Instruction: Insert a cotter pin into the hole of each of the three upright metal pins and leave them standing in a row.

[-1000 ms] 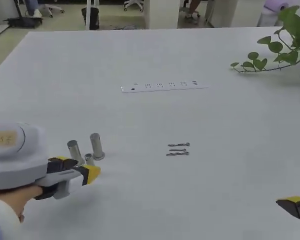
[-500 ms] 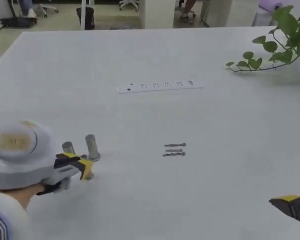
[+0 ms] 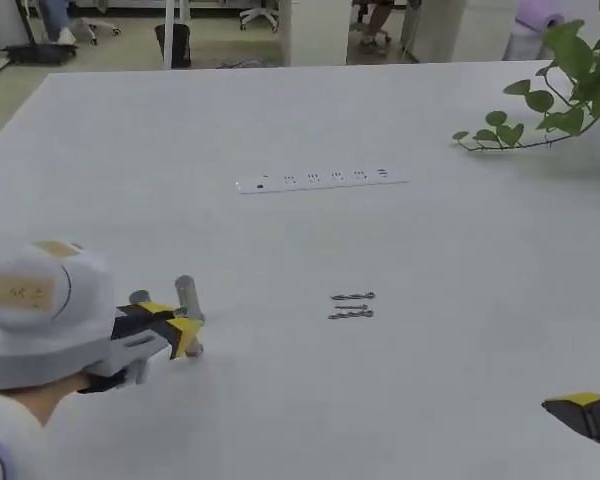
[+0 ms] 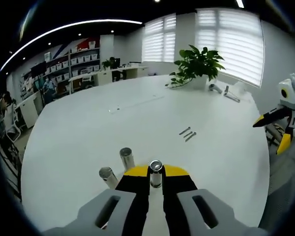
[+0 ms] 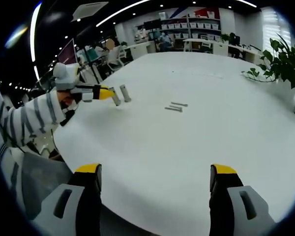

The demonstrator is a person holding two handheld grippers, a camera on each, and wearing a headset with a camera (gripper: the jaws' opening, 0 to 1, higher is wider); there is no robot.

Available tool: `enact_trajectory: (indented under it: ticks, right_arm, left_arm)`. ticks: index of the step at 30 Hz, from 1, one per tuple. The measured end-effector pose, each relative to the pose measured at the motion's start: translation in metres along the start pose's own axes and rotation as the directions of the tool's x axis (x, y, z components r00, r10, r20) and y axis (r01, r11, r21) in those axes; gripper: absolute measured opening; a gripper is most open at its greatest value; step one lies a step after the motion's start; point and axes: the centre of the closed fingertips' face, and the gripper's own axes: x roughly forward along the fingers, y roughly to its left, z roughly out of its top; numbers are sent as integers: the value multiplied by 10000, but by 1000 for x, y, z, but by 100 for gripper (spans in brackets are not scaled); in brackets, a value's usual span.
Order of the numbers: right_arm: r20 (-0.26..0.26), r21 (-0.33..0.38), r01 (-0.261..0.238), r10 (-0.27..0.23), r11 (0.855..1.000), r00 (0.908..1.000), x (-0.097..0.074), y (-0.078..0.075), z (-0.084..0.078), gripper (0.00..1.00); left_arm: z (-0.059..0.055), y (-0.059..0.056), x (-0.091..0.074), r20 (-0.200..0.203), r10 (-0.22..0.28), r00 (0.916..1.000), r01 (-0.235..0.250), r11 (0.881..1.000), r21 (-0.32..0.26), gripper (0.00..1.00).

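Shut tight on one upright metal pin in the left gripper, plain in its own view but masked by yellow tips from the head, other pins just beside, cotter pins loose on the table, right gripper spread wide, holding nothing.
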Motion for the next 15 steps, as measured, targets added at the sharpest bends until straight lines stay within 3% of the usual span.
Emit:
enact_trajectory:
  ticks: [2,5,8,10,12,13,15]
  right_arm:
    - [151,108,-47,45,9999,9999,-1,2,3,92]
    - [222,86,-109,107,9999,9997,-2,6,4,92]
    - [274,20,-105,105,9999,9996,-3,8,6,92]
    - [306,6,-107,107,9999,9995,-3,9,7,92]
    - [332,-19,-135,135,9999,9994,-3,11,7,92]
    - [377,-16,-145,145,9999,9992,-4,11,8,92]
    - [428,28,-121,120,9999,9990,-4,11,9,92]
  left_arm:
    - [7,-5,-4,73,-181,9998,178,9991,388,7]
    - [19,-14,-9,371,-640,9973,627,9974,360,6]
    - [26,-23,-14,441,-1045,9935,996,9898,1020,6]
    - [28,-30,-16,363,-1320,9906,1258,9823,1391,6]
    - [28,-38,-18,257,-1713,9849,1630,9670,1956,6]
    - [27,-44,-19,136,-1928,9811,1841,9537,2378,6]
    - [26,-52,-20,89,-2326,9725,2236,9442,2417,6]
